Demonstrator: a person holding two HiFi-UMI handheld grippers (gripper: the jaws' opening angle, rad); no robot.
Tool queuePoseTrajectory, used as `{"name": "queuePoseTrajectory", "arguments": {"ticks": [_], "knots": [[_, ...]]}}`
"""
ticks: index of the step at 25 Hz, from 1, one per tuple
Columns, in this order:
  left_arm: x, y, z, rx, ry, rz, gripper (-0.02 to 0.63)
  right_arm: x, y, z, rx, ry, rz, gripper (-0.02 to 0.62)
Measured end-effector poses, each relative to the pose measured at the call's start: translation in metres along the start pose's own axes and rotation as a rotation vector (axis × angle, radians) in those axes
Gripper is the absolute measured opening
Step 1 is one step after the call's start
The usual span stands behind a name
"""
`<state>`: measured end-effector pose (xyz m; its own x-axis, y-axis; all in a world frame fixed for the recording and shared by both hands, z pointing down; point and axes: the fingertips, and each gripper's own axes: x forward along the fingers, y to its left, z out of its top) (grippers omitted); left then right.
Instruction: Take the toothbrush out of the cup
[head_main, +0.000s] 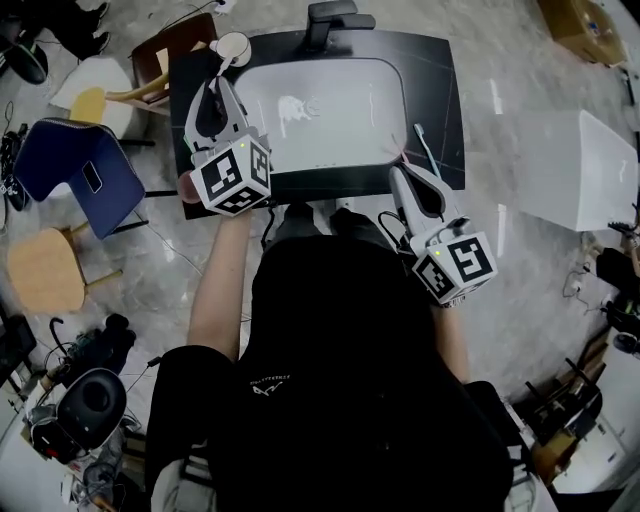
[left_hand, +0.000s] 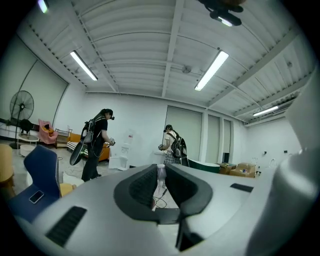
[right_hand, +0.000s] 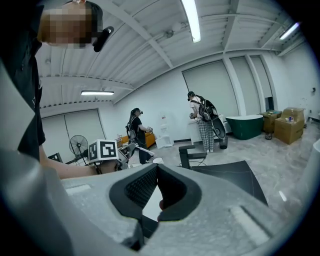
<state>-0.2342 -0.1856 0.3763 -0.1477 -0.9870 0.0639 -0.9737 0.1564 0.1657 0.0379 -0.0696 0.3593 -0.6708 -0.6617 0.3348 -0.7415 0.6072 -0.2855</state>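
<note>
In the head view a white cup stands at the far left corner of the black table. Just in front of it my left gripper is shut on a thin white toothbrush whose far end reaches toward the cup's rim. The left gripper view shows the white toothbrush pinched between the jaw tips of the left gripper, which points level. My right gripper hovers over the table's near right edge. Its jaw tips meet in the right gripper view, with nothing held. A second, teal-and-white toothbrush lies on the table beside it.
A white basin fills the middle of the table, and a black stand sits at the far edge. A blue chair and a wooden stool stand left. A white box is right. People stand far off.
</note>
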Motion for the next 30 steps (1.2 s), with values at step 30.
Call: {"name": "queuePoseTrajectory", "arguments": {"ticks": [30], "knots": [[-0.192,-0.116,0.011,-0.021,-0.03,-0.063,0.048,-0.048,-0.025,-0.002,-0.073,-0.037,0.238,0.006]]}}
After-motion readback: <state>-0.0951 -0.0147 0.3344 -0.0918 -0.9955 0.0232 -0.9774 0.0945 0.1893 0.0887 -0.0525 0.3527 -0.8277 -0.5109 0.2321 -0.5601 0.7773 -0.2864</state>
